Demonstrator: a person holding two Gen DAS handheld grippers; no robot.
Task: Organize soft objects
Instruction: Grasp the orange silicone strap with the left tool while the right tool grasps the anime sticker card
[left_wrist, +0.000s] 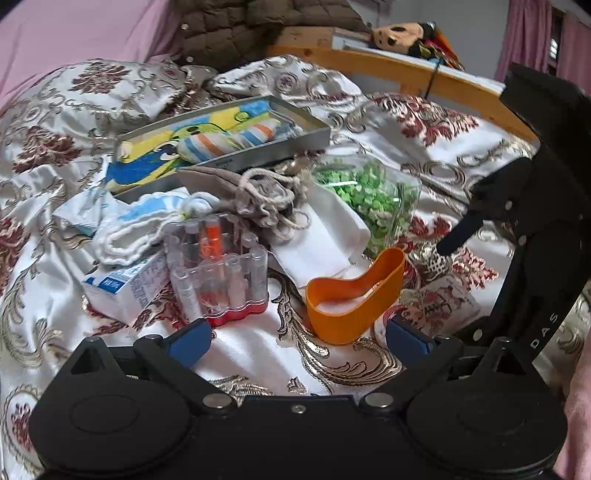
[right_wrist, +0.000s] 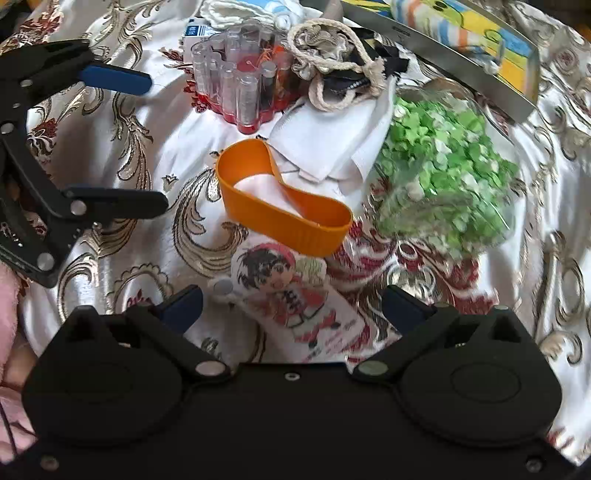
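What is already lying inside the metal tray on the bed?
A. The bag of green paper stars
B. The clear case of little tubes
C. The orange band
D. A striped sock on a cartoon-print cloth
D: the metal tray holds a striped sock on a yellow and blue cartoon-print cloth; the other three lie outside it on the bedspread.

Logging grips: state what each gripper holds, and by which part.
Nothing is held. Left gripper and right gripper are both open, empty, above the bedspread.
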